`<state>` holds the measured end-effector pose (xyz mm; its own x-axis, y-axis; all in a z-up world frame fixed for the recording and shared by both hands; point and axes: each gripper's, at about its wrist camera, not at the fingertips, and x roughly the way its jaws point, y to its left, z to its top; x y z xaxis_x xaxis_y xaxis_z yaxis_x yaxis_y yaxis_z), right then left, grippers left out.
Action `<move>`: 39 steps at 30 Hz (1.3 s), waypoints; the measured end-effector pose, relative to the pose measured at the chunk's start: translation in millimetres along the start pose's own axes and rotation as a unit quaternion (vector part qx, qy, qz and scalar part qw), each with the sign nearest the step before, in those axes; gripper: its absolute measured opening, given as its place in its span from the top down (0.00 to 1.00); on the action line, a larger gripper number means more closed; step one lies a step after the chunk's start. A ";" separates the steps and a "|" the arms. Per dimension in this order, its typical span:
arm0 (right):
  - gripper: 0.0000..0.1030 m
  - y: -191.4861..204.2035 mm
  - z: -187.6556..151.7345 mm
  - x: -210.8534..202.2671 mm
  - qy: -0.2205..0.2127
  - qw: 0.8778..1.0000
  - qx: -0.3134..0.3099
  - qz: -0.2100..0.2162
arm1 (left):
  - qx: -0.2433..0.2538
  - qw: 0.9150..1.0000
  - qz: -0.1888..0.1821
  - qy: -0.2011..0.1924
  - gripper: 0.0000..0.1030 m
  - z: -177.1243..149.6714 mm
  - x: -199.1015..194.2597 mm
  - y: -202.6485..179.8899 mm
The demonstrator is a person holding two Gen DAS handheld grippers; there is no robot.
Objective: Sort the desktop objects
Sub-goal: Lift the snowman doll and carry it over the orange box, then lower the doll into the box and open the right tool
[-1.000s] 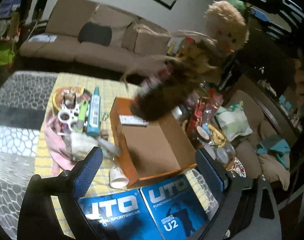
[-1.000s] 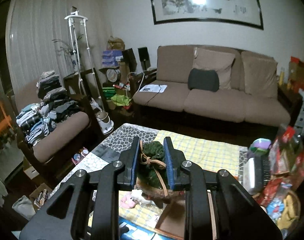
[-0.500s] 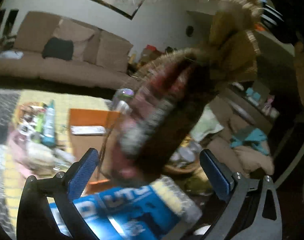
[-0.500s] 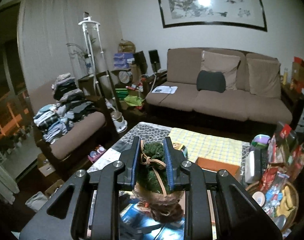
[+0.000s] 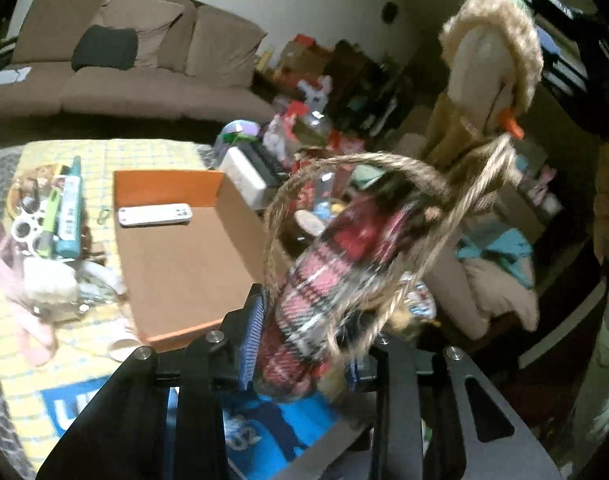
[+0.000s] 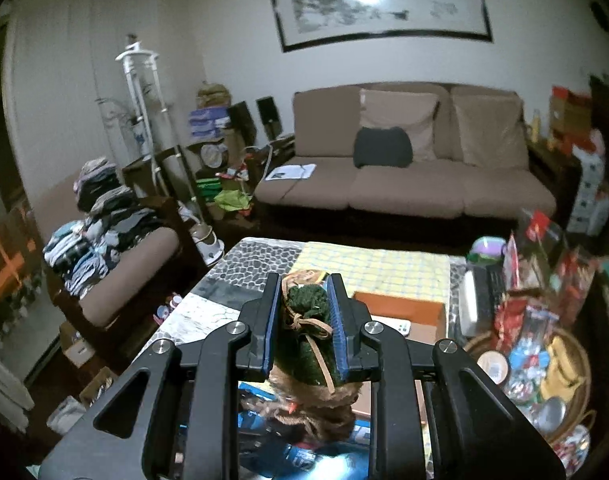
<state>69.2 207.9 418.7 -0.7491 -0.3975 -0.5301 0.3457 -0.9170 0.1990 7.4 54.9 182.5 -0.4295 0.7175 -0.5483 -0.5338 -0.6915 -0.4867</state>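
Note:
A rag doll hangs between both grippers over the table. In the left wrist view its blond head is up at the right, and its red plaid body with straw limbs runs down into my left gripper. Those jaws are closing, and the blue pads press the sides of the plaid lower body. In the right wrist view my right gripper is shut on the doll's green knit hat, with the rest of the doll hanging below.
Under the doll are an open orange box holding a white remote and blue printed packages. Stationery and a pink plush lie at the left. A snack basket is at the right, and a brown sofa stands beyond.
The left jaws went from wide open to closed around the doll's plaid lower body. The doll swung in close to the left camera. The right gripper carried the hat sideways over the table.

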 end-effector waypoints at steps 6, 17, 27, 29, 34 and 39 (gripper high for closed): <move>0.79 -71.7 -27.0 45.0 0.016 0.998 0.053 -0.006 | -0.002 0.998 0.051 0.044 0.68 24.0 36.7 21.7; 0.79 -217.0 -114.0 183.7 0.098 0.979 0.176 -0.029 | -0.010 0.981 0.121 0.149 0.68 51.2 147.0 90.5; 0.79 -276.3 -164.7 258.6 0.144 0.969 0.189 -0.074 | 0.014 0.968 0.114 0.223 0.68 43.2 212.3 108.5; 0.79 -277.4 -162.3 262.5 0.144 0.968 0.186 -0.082 | 0.026 0.963 0.113 0.243 0.65 35.3 224.1 104.8; 0.79 -268.1 -155.3 271.1 0.148 0.970 0.158 -0.112 | 0.067 0.949 0.120 0.283 0.50 22.7 256.9 86.5; 0.79 -257.2 -152.9 269.6 0.152 0.971 0.133 -0.128 | 0.114 0.913 0.177 0.349 0.50 4.8 291.4 83.3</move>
<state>-135.3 341.9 98.5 -0.5763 -0.1633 -0.8008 -0.0180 -0.9771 0.2122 -165.7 206.8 -14.6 -0.0783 0.1683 -0.9826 -0.6236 -0.7773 -0.0835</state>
